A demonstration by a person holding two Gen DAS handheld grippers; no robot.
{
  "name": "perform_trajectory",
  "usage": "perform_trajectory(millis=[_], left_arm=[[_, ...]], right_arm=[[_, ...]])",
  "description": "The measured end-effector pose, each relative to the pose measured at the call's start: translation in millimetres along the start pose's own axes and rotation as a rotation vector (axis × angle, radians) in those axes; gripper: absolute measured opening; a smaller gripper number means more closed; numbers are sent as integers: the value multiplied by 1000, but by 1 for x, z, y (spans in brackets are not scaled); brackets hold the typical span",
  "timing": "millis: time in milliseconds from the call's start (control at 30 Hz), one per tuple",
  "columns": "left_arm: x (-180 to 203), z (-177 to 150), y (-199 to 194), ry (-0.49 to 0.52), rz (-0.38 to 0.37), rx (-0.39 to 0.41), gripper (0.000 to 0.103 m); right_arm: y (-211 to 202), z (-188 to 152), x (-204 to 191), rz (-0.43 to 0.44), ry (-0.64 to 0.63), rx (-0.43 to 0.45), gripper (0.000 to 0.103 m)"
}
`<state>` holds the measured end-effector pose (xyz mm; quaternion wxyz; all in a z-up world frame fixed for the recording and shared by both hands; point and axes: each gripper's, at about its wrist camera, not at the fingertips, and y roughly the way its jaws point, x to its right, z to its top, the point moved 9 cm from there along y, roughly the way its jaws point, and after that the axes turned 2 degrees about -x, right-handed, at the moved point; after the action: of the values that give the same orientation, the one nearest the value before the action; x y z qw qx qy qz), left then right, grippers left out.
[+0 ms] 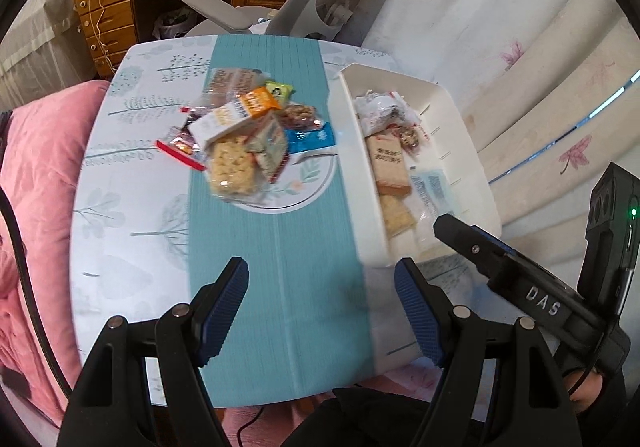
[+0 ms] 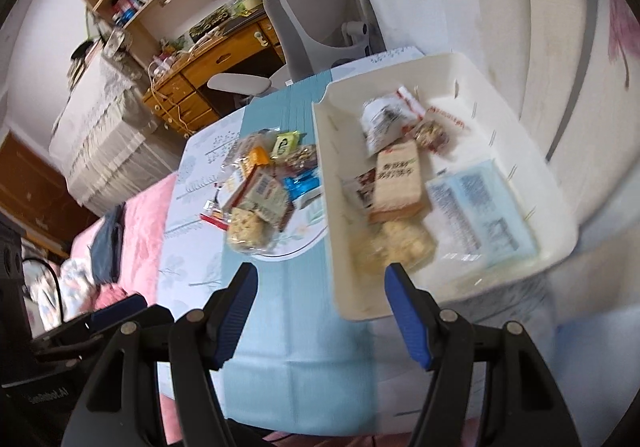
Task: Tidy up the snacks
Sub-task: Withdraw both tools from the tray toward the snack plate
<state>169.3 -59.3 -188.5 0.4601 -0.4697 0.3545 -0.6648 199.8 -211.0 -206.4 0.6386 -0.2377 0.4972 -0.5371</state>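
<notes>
Snacks [image 1: 244,135] lie heaped on a plate [image 1: 316,191] in the middle of the teal-and-white tablecloth [image 1: 288,267], and more sit in the white plastic bin [image 2: 560,215] beside it, at the table's right edge. We read little writing: "DAS" in white on the black body of the right gripper [image 1: 452,231] as the left wrist view catches it, and what looks like "SeeRobot.AI" on a black housing at the lower left of the right wrist view. A tan cracker pack [image 2: 396,183] in the bin carries dark Chinese characters, too blurred for us to read; the pale blue packet [image 2: 476,207] next to it shows only smeared print. In the heap we make out an orange box [image 1: 258,103], a puffed rice bar [image 1: 232,167] and a blue wrapper [image 1: 312,137], their labels illegible. Our left gripper [image 1: 322,279] hangs over bare cloth, jaws apart and empty; the right gripper [image 2: 320,283] likewise stands released, empty, at the bin's near corner.
</notes>
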Motion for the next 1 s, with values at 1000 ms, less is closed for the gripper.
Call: perform_trajectory(millis=[1000], left_arm=[[-114, 79, 46, 246, 23, -83, 74]], right_arm=[[103, -29, -80, 211, 464, -110, 80]])
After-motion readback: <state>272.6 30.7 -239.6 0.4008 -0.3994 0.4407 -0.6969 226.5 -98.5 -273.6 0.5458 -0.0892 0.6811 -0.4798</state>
